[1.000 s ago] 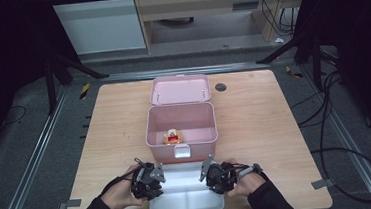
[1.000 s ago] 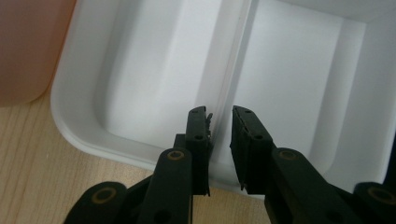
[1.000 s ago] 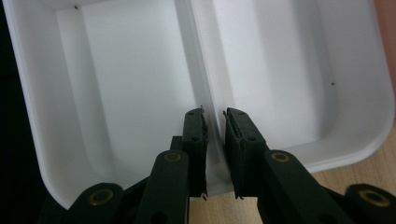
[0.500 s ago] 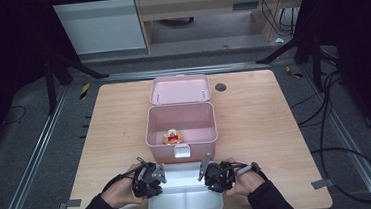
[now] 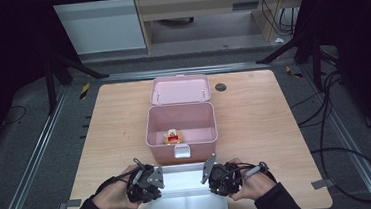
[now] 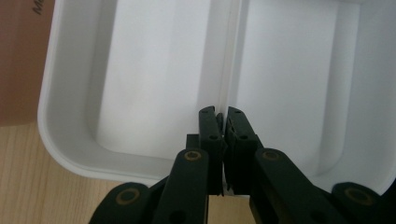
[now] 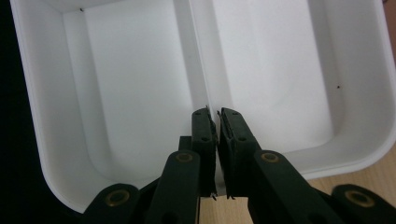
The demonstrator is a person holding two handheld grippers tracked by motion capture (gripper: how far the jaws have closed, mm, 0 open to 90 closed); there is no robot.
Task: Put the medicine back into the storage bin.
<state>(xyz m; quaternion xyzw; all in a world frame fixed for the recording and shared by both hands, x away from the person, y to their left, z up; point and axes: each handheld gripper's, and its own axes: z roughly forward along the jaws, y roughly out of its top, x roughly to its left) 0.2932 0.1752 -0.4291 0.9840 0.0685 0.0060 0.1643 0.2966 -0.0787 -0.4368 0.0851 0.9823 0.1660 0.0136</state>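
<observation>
While both grippers clamp the white tray's short walls, the lift calls for level, matched hands.

High view: left gripper (image 5: 147,183) and right gripper (image 5: 219,178) flank the white tray (image 5: 186,208) at the tabletop's (image 5: 255,119) near edge; the pink box (image 5: 181,127) sits open beyond the fingers.

Left gripper view: fingers (image 6: 208,133) together on the tray's wall at its divider.

Right gripper view: fingers (image 7: 203,135) likewise pinched there. Judgement: raise evenly, clearing the box front.
</observation>
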